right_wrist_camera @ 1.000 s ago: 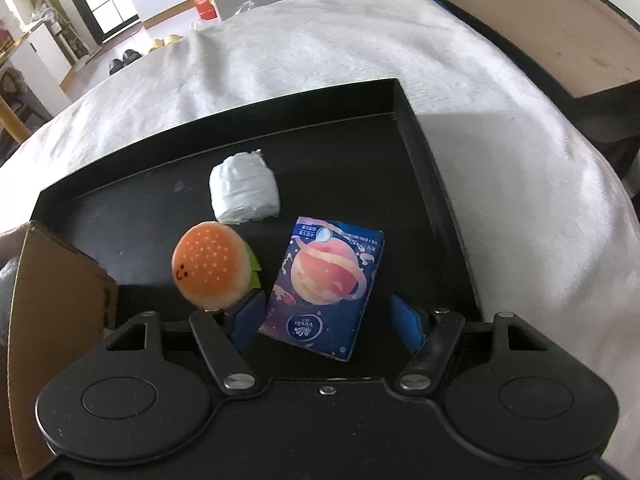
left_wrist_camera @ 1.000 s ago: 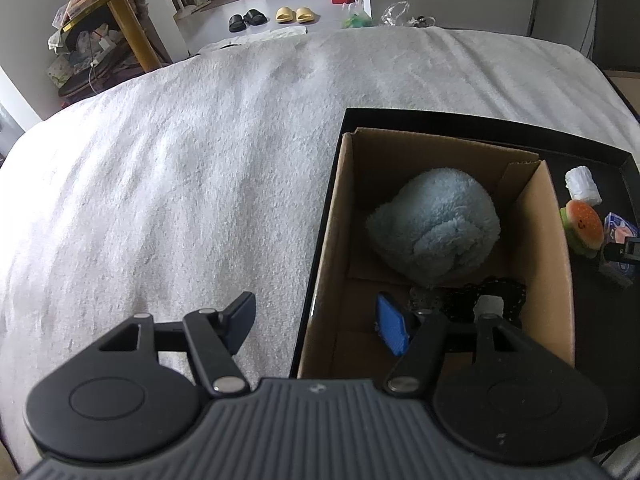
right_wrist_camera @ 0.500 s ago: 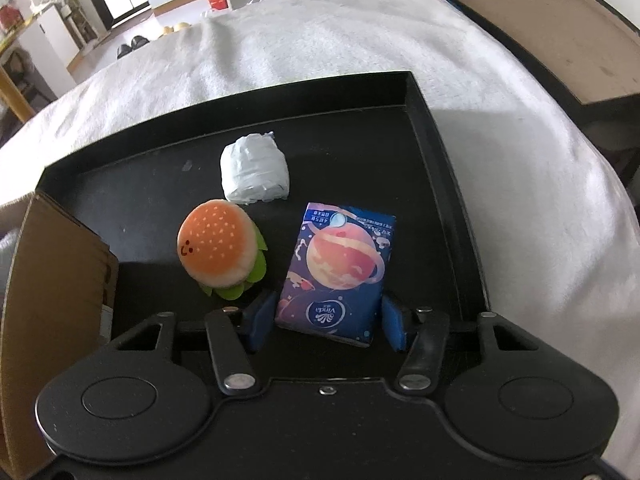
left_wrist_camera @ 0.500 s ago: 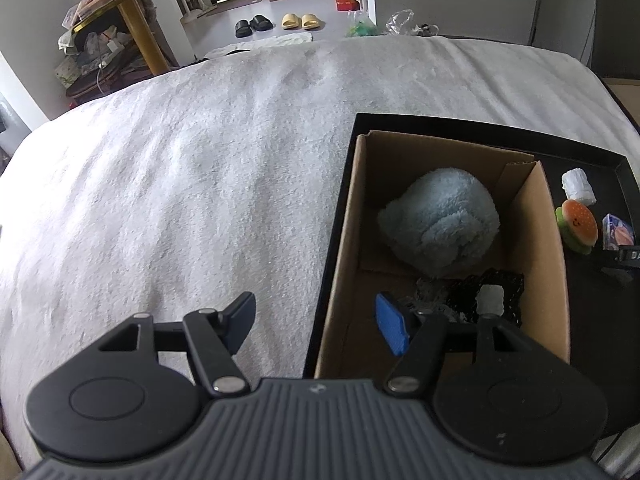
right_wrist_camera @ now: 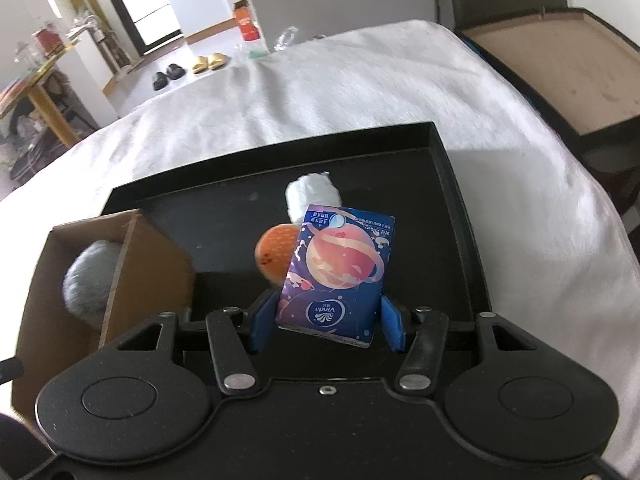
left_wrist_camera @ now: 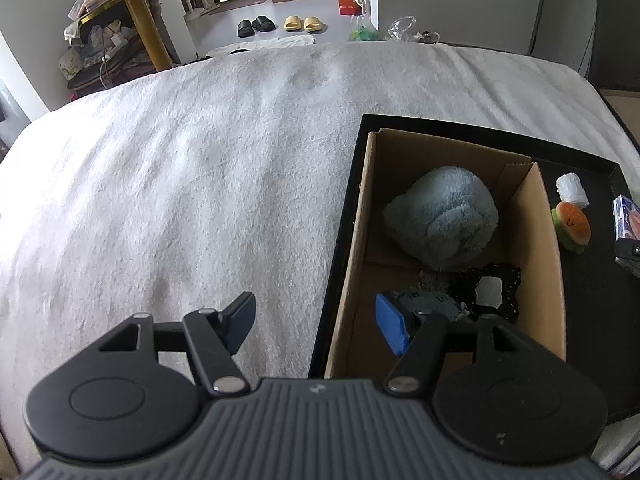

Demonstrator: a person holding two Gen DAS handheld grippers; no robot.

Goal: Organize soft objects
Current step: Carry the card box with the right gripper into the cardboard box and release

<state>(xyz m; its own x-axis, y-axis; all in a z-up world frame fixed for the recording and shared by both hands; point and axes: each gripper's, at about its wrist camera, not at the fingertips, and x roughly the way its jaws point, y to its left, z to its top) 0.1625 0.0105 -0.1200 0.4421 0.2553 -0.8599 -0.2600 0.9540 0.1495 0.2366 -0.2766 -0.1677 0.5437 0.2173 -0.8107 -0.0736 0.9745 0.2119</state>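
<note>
My right gripper (right_wrist_camera: 325, 320) is shut on a blue tissue pack with a planet print (right_wrist_camera: 338, 272) and holds it above the black tray (right_wrist_camera: 460, 200). Behind it lie a burger plush (right_wrist_camera: 274, 256) and a white wrapped roll (right_wrist_camera: 312, 194). To the left a cardboard box (right_wrist_camera: 120, 264) holds a light blue fluffy plush (right_wrist_camera: 86, 276). My left gripper (left_wrist_camera: 316, 320) is open and empty over the box's near left wall; the box (left_wrist_camera: 360, 248), blue plush (left_wrist_camera: 444, 220), a black lacy item (left_wrist_camera: 496, 284), burger (left_wrist_camera: 572, 226), roll (left_wrist_camera: 572, 190) and tissue pack (left_wrist_camera: 626, 222) show there.
The tray rests on a white fluffy bed cover (left_wrist_camera: 180, 180). A brown-topped dark case (right_wrist_camera: 552, 60) stands to the right of the bed. Slippers (left_wrist_camera: 280, 24) and a yellow-legged table (left_wrist_camera: 132, 12) are on the floor beyond.
My right gripper closed on the tissue pack and lifted it off the tray. My left gripper pulled back and up a little, still open.
</note>
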